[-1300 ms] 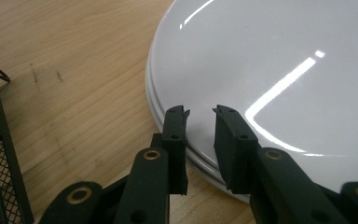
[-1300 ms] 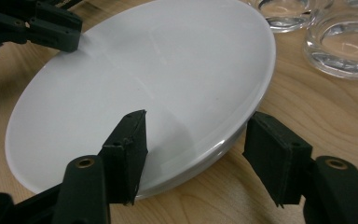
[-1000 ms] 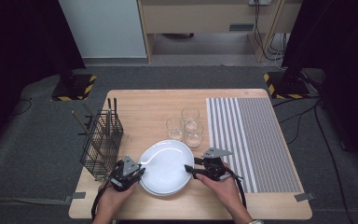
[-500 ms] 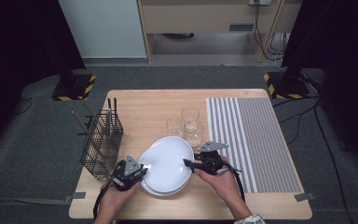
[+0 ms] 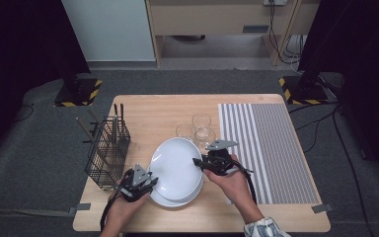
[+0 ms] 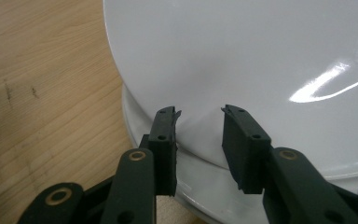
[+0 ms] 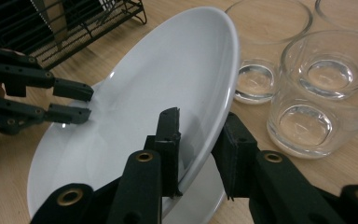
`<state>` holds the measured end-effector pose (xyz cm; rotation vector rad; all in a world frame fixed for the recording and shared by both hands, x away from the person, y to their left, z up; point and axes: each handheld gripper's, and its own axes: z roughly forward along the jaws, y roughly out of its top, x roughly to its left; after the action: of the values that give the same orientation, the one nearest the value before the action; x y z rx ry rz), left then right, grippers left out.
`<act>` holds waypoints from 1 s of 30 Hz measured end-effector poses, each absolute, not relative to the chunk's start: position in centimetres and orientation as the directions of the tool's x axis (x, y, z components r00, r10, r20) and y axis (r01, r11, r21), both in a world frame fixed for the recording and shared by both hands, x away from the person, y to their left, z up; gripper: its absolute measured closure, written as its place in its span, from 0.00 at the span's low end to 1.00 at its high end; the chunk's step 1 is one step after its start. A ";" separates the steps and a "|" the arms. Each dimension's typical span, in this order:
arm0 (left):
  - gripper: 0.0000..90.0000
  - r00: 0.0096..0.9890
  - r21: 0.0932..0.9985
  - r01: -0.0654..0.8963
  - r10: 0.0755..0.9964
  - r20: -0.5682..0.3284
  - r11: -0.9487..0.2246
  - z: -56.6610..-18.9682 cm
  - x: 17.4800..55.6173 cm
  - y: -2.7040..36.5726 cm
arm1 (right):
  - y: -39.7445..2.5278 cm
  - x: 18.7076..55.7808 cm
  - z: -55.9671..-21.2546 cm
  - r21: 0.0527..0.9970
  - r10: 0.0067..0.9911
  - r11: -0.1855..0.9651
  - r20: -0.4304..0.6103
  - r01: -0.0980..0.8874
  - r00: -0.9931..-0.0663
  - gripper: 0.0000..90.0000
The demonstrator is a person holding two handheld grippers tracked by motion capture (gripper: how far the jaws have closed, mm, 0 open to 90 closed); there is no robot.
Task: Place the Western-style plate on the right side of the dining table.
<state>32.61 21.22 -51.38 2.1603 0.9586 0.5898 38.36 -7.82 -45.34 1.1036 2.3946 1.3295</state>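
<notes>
Right gripper (image 7: 198, 154) jaws straddle the rim of the upper plate (image 7: 135, 112), one jaw inside the bowl, one under it; they look clamped on the rim, though a sliver of gap shows beside the outer jaw. Plate is plain glossy white, shallow, tilted up on the right gripper's side, its far edge low toward the left gripper (image 5: 139, 183). Left gripper jaws are parted, tips at the plate's opposite rim, gripping nothing. Under both sits a second white plate (image 6: 200, 196), flat on the wooden table (image 5: 148, 111). Just beyond the right gripper: three clear glasses (image 5: 200, 129), clustered. Beyond the left gripper: black wire rack (image 5: 107, 148). Striped mat (image 5: 266, 143) outboard of the right gripper.
</notes>
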 end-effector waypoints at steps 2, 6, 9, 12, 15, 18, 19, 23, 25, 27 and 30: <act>0.67 0.623 0.747 0.456 0.773 0.120 -0.483 -51.4 32.8 21.1 | -7.7 38.5 -44.9 0.796 0.691 0.318 0.177 0.515 -0.701 0.83; 0.61 0.618 0.753 0.457 0.778 0.114 -0.473 -51.5 33.2 20.8 | -7.4 38.9 -44.0 0.806 0.698 0.313 0.163 0.501 -0.698 0.86; 0.56 0.613 0.759 0.450 0.781 0.119 -0.470 -51.5 33.4 20.6 | -7.2 39.2 -43.4 0.814 0.699 0.313 0.151 0.490 -0.699 0.88; 0.49 0.604 0.763 0.443 0.785 0.134 -0.471 -51.5 33.4 20.3 | -7.0 39.5 -42.6 0.817 0.697 0.313 0.149 0.484 -0.702 0.91; 0.44 0.600 0.764 0.440 0.787 0.142 -0.473 -51.6 33.6 19.7 | -6.9 39.7 -41.9 0.824 0.693 0.312 0.143 0.473 -0.706 0.93; 0.42 0.613 0.773 0.424 0.778 0.139 -0.472 -51.5 33.6 19.4 | -6.7 39.9 -41.2 0.829 0.692 0.315 0.132 0.461 -0.710 0.94; 0.42 0.614 0.776 0.420 0.777 0.138 -0.470 -51.5 33.6 19.3 | -6.6 39.9 -40.9 0.831 0.690 0.319 0.126 0.456 -0.713 0.95; 0.40 0.616 0.788 0.413 0.778 0.128 -0.457 -51.6 33.6 19.0 | -6.3 39.9 -39.9 0.831 0.693 0.346 0.088 0.436 -0.716 0.96; 0.39 0.622 0.787 0.412 0.773 0.125 -0.459 -51.7 33.7 18.7 | -6.1 39.9 -39.4 0.831 0.694 0.361 0.063 0.422 -0.717 0.96; 0.36 0.635 0.789 0.408 0.763 0.116 -0.460 -51.8 33.7 18.4 | -5.9 39.8 -39.1 0.830 0.694 0.375 0.043 0.412 -0.718 0.96; 0.35 0.637 0.792 0.402 0.762 0.120 -0.460 -51.9 33.8 17.9 | -5.5 39.6 -38.9 0.829 0.694 0.389 0.024 0.402 -0.719 0.96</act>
<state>33.82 17.89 -51.92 2.0965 0.9047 0.6053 39.60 -5.50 -38.91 0.9561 2.3251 1.2505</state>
